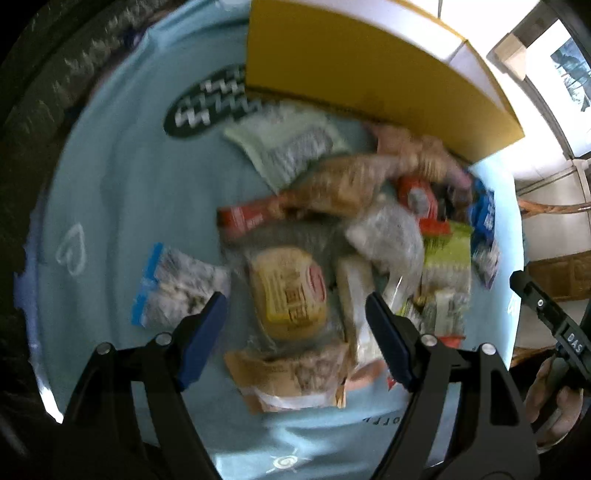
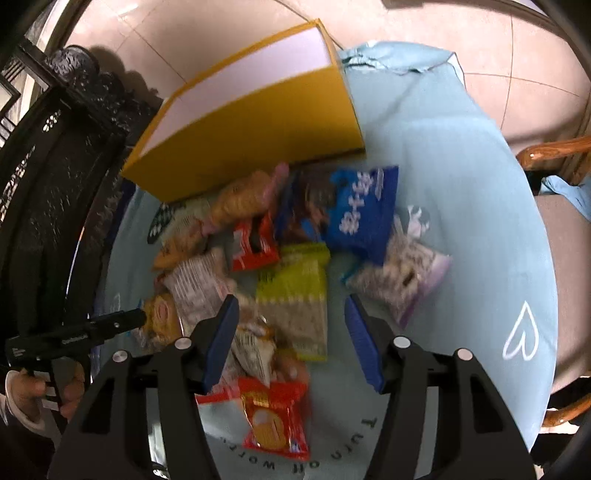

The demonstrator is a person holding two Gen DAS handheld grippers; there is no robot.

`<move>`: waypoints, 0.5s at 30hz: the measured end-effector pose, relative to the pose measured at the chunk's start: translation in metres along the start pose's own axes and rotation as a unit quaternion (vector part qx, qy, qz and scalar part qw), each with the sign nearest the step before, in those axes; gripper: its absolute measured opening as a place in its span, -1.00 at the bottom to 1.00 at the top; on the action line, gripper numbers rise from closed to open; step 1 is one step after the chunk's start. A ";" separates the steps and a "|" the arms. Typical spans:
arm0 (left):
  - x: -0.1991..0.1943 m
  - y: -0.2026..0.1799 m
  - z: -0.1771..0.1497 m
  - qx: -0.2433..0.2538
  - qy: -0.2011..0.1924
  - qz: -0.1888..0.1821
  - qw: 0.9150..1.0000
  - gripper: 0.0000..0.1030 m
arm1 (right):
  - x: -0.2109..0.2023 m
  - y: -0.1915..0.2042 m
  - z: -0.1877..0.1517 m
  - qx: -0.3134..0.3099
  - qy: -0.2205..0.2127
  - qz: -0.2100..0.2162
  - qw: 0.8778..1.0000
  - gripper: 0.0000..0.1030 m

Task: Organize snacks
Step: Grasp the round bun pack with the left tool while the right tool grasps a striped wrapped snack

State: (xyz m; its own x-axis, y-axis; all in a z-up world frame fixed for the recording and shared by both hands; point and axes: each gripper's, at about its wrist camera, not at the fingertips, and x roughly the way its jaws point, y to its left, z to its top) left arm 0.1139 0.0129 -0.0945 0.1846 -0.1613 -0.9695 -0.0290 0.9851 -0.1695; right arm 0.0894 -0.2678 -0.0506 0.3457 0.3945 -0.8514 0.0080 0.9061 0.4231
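A heap of snack packets lies on a table under a light blue cloth [image 1: 122, 192], in front of a yellow box [image 1: 369, 74] with a white inside [image 2: 251, 125]. My left gripper [image 1: 295, 306] is open and points down over a yellow bun pack [image 1: 288, 295], with nothing between its fingers. A blue-edged clear bag [image 1: 173, 288] lies apart to its left. A brown paper packet [image 1: 291, 373] lies nearest. My right gripper [image 2: 291, 306] is open above a yellow-green packet [image 2: 295, 295], holding nothing. A red packet [image 2: 275, 417], a blue packet [image 2: 362, 206] and a purple-edged bag [image 2: 399, 277] lie around it. Both views are blurred.
Dark carved furniture [image 2: 55, 147] stands to the left of the table. A wooden chair [image 2: 554, 155] stands to its right, on a tiled floor [image 2: 424, 22]. The cloth's edge [image 2: 546, 295] curves round on the right. A hand [image 1: 554, 402] shows at the left wrist view's right edge.
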 end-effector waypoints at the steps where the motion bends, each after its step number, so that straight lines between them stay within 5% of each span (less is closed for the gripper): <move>1: 0.005 0.000 -0.003 0.000 0.005 0.001 1.000 0.53 | 0.000 0.001 -0.002 -0.002 0.001 0.000 1.000 0.17; 6: 0.028 0.001 -0.011 -0.011 0.015 0.015 1.000 0.51 | -0.005 0.007 -0.013 -0.008 0.007 0.006 1.000 0.17; 7: 0.036 0.003 -0.011 -0.020 0.024 0.014 0.999 0.33 | -0.005 0.007 -0.014 -0.009 0.009 0.005 1.000 0.17; 12: 0.047 0.000 -0.011 -0.002 0.029 0.020 0.999 0.06 | -0.004 0.006 -0.022 -0.012 0.021 0.003 1.000 0.17; 15: 0.036 0.000 -0.013 0.005 0.022 0.014 1.000 0.04 | -0.003 0.011 -0.027 -0.030 0.025 -0.003 0.999 0.17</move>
State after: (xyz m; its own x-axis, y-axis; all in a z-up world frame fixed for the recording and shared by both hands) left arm 0.1075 0.0068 -0.1320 0.1411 -0.1352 -0.9807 -0.0240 0.9899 -0.1400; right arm 0.0627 -0.2553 -0.0520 0.2980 0.3951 -0.8690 -0.0476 0.9154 0.3998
